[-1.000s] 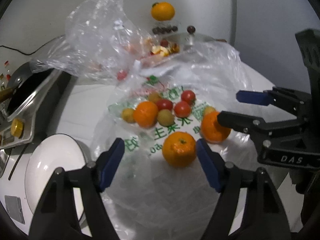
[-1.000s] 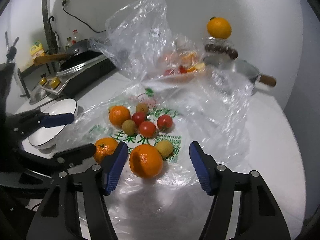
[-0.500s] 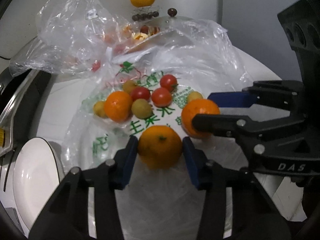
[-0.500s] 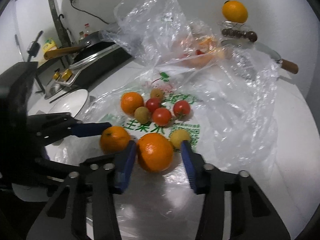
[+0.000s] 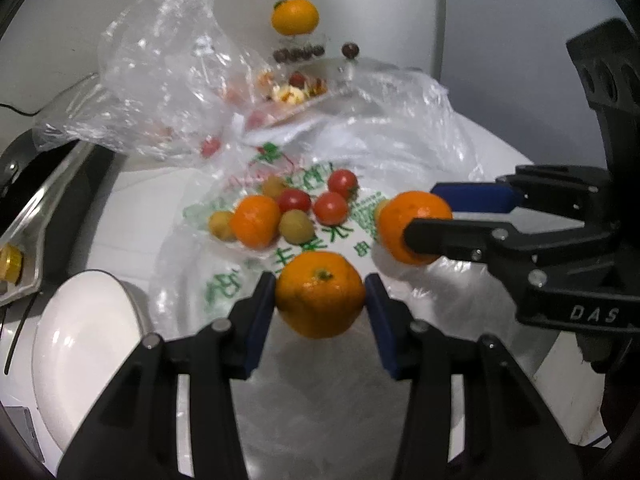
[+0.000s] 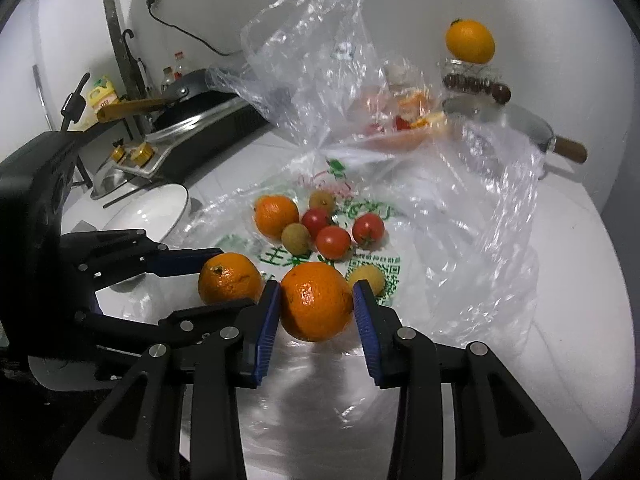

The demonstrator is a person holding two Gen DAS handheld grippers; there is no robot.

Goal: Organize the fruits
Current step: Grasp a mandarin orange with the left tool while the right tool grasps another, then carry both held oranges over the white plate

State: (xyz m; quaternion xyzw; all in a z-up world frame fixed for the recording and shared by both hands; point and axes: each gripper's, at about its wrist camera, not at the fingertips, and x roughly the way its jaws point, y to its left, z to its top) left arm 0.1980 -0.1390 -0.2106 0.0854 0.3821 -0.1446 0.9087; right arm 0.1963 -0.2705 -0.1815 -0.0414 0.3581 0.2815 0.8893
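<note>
My left gripper is shut on an orange and holds it just above the clear plastic bag. My right gripper is shut on a second orange; this orange also shows in the left wrist view. The left gripper's orange shows in the right wrist view. A third orange, three red tomatoes and several small yellow-green fruits lie on the bag behind them.
A white bowl sits at the left, near a stove with a pan. Behind stand a crumpled bag over a fruit plate, an orange on a jar, and a wooden-handled pot.
Both grippers moved in and closed, each on an orange, and have raised them slightly off the bag.
</note>
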